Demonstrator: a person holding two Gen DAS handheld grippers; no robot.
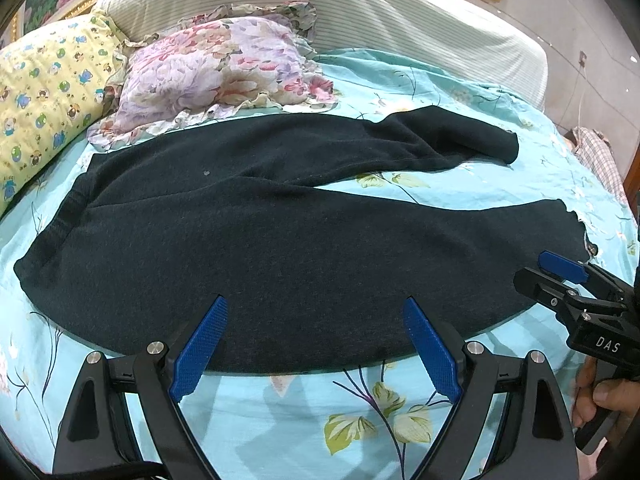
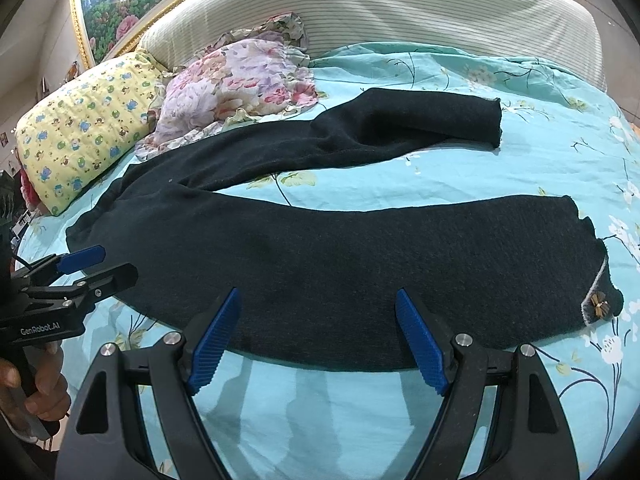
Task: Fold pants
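Dark charcoal knit pants (image 1: 280, 220) lie spread flat on the bed, on a turquoise floral bedsheet (image 1: 304, 412). Waistband to my left, both legs running right. The legs diverge: the near leg lies straight along the bed edge in front of me; the far leg angles away toward the striped cream headboard (image 2: 400, 4), sheet showing between them. Near-leg cuff carries a small brown flower trim (image 2: 599, 307).

My left gripper (image 1: 316, 344) hovers over the near edge of the pants, around thigh level, blue ribbed fingers (image 1: 200, 352) spread wide apart, holding nothing. My right gripper (image 2: 318, 336) hovers over the near edge of the same leg further toward the cuff, fingers (image 2: 420, 344) equally apart, empty. Whether the tips touch the cloth I cannot tell.

Judgement: folding not yet begun; garment laid open so that one leg can be brought onto the other. Two grippers set apart along the near edge would let the long leg lift evenly without sagging mid-span.

A lilac floral ruffled pillow (image 1: 216, 76) touches or slightly overlaps the far hip edge; a yellow bear-print quilted pillow (image 1: 48, 92) sits beside it. Risk: the knit is limp and may drag or bunch against the ruffled pillow.
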